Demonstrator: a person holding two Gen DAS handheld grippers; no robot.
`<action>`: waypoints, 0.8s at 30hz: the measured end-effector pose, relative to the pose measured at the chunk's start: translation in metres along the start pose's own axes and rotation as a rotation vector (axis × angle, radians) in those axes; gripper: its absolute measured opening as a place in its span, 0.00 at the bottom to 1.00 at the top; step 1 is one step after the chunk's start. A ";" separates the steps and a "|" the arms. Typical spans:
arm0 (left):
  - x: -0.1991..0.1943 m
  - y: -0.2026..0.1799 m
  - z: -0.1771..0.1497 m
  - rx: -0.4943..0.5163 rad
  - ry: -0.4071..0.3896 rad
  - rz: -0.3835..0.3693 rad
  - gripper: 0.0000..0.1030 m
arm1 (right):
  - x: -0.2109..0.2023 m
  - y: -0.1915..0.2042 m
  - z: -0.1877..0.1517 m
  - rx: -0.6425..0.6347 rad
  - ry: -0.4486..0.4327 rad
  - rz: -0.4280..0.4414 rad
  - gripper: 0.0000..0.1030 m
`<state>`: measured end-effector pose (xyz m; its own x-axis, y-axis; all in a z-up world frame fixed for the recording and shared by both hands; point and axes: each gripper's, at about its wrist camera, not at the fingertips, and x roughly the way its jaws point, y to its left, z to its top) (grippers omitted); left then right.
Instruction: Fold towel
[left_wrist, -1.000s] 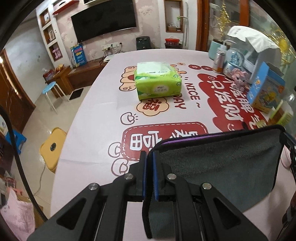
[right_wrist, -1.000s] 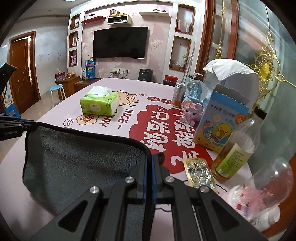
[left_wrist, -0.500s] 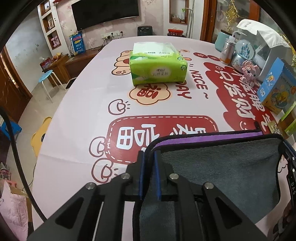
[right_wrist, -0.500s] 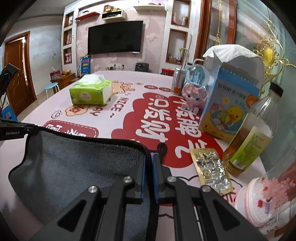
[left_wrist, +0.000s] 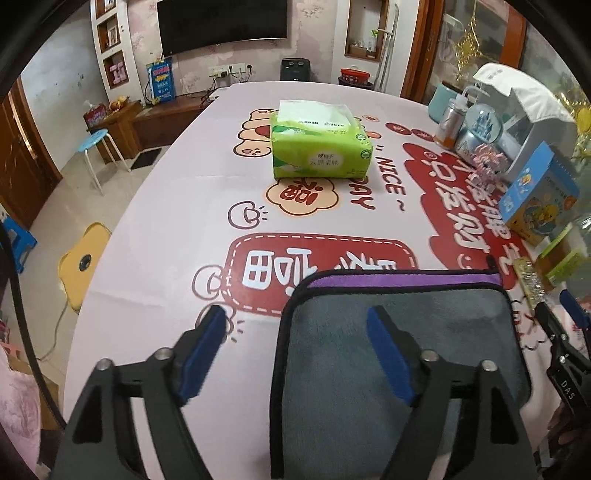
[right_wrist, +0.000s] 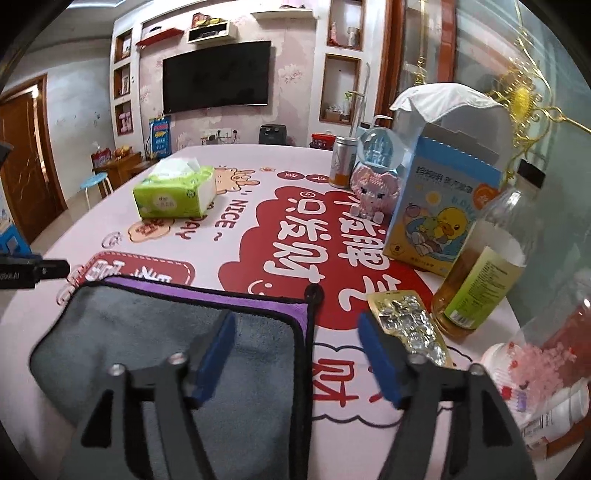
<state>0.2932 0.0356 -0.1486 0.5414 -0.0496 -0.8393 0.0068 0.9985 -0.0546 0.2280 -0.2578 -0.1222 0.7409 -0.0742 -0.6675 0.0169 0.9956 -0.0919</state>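
Left wrist view: the left gripper (left_wrist: 295, 325) stands spread wide, pinching nothing, astride the left edge of the towel (left_wrist: 399, 354), which lies doubled on the tablecloth (left_wrist: 177, 206), grey face up, a purple strip showing at its far edge; one fold looks done, and the next calls for a fresh grip on an edge; "NICE" reads on the cloth. Right wrist view: the right gripper (right_wrist: 295, 328) is likewise spread, astride the towel's (right_wrist: 147, 332) right edge; nearby labels are too small to read.
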 end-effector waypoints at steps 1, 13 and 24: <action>-0.007 0.002 -0.002 -0.006 -0.004 -0.011 0.87 | -0.004 -0.001 0.001 0.008 0.005 -0.003 0.78; -0.074 0.005 -0.029 -0.026 -0.043 -0.053 0.94 | -0.066 0.001 -0.004 0.028 0.003 0.007 1.00; -0.142 0.001 -0.066 -0.020 -0.075 -0.096 0.94 | -0.124 0.009 -0.025 0.046 0.046 0.068 1.00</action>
<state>0.1608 0.0425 -0.0649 0.6008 -0.1421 -0.7867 0.0452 0.9885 -0.1440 0.1198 -0.2412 -0.0591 0.7098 -0.0079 -0.7044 -0.0007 0.9999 -0.0120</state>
